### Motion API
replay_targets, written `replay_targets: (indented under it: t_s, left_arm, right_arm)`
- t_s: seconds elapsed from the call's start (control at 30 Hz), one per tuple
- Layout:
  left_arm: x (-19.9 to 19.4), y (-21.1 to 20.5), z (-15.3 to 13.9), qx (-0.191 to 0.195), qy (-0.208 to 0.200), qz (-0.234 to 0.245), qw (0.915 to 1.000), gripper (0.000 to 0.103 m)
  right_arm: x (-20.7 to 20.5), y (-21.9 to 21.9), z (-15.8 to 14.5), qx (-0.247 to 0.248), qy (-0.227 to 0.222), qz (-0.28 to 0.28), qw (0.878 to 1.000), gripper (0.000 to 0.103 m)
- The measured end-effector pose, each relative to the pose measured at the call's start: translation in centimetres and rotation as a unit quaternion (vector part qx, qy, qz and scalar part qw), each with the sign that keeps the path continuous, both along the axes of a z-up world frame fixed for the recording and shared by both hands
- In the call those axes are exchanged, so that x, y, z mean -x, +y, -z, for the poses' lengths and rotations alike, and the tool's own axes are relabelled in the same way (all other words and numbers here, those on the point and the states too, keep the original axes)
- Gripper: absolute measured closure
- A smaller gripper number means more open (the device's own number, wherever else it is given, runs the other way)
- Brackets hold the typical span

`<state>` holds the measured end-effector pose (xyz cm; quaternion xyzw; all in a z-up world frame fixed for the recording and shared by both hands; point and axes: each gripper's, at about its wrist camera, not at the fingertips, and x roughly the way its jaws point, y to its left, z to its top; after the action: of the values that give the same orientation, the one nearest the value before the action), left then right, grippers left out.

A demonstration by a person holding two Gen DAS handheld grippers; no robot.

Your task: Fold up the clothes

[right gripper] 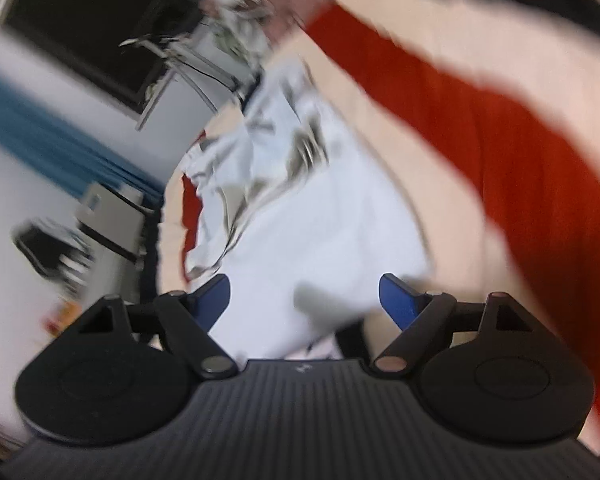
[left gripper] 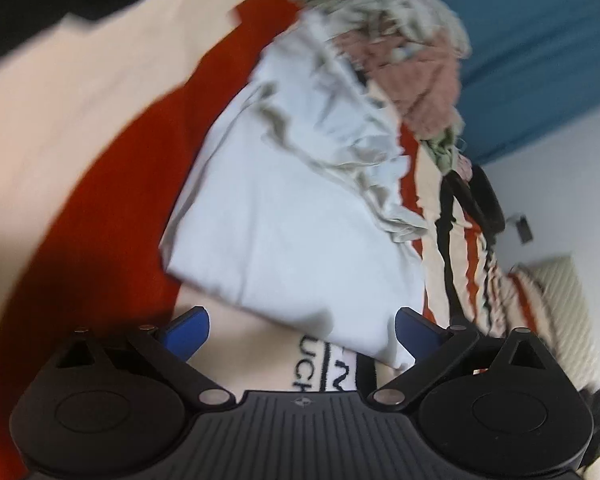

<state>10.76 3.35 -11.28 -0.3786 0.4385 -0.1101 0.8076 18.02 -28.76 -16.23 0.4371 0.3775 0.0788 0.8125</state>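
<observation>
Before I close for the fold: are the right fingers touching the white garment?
Cannot tell. In the blurred right wrist view, the white garment lies between the open fingers, no contact plainly visible.

Bright, even light; motion-blurred, fisheye-warped edges.

The shirt (left gripper: pixel 292 216) is pale white with grey creases. The blanket (left gripper: pixel 112 184) under it runs in broad cream and red bands (black stripes too). A pink cloth (left gripper: pixel 416 76) tops the pile. Both grippers' pads (right gripper: pixel 398 300) are blue on black.
</observation>
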Motion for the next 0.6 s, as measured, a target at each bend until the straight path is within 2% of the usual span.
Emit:
replay_targets:
  t_s: [0.1,0.17,0.2,0.23,0.27,0.3,0.33,0.37,0.4,0.43,0.53,0.6]
  left_arm:
    - [-0.4,1.0,1.5,0.027,0.009,-0.049,0.9984,0.014]
    - [-0.6,1.4,1.9,0.032,0.003,-0.075,0.9967,0.024]
    - [-0.8,1.4,2.1,0.032,-0.003,-0.082,0.9961,0.027]
    - [-1.0,1.4,2.3,0.029,-0.007,-0.087,0.9958,0.037]
    - [-1.2,1.4,2.5,0.025,-0.008,-0.093,0.9953,0.048]
    - [-1.4,1.4,2.6,0.023,-0.008,-0.099,0.9948,0.052]
    - [-1.5,1.5,2.7,0.025,-0.008,-0.103,0.9943,0.063]
    - [-1.6,1.7,2.8,0.027,-0.011,-0.108,0.9937,0.072]
    - [-1.7,1.8,2.8,0.03,-0.015,-0.111,0.9933,0.076]
    - [-1.6,1.9,2.7,0.033,-0.02,-0.112,0.9929,0.083]
    - [-1.1,1.9,1.9,0.039,-0.044,-0.115,0.9917,0.092]
    - [-0.7,2.0,1.0,0.039,-0.069,-0.114,0.9903,0.094]
  right_arm:
    - [0.0,-0.4,1.9,-0.057,0.026,0.022,0.998,0.019]
    - [-0.1,-0.7,3.2,-0.094,0.044,0.037,0.994,0.018]
    - [-0.1,-0.8,3.7,-0.109,0.05,0.046,0.992,0.022]
    - [-0.2,-1.0,4.1,-0.116,0.051,0.06,0.99,0.03]
    - [-0.3,-1.2,4.4,-0.122,0.052,0.074,0.988,0.034]
    - [-0.4,-1.4,4.6,-0.12,0.051,0.086,0.988,0.041]
    - [-0.5,-1.4,4.7,-0.113,0.048,0.093,0.988,0.053]
    - [-0.6,-1.4,4.7,-0.105,0.045,0.099,0.989,0.06]
    - [-0.6,-1.2,4.5,-0.095,0.041,0.099,0.99,0.077]
    - [-0.6,-0.9,4.3,-0.085,0.037,0.1,0.991,0.083]
    - [-0.5,-0.4,3.5,-0.058,0.02,0.101,0.993,0.091]
    - [-0.1,-0.3,2.3,-0.049,-0.011,0.098,0.994,0.092]
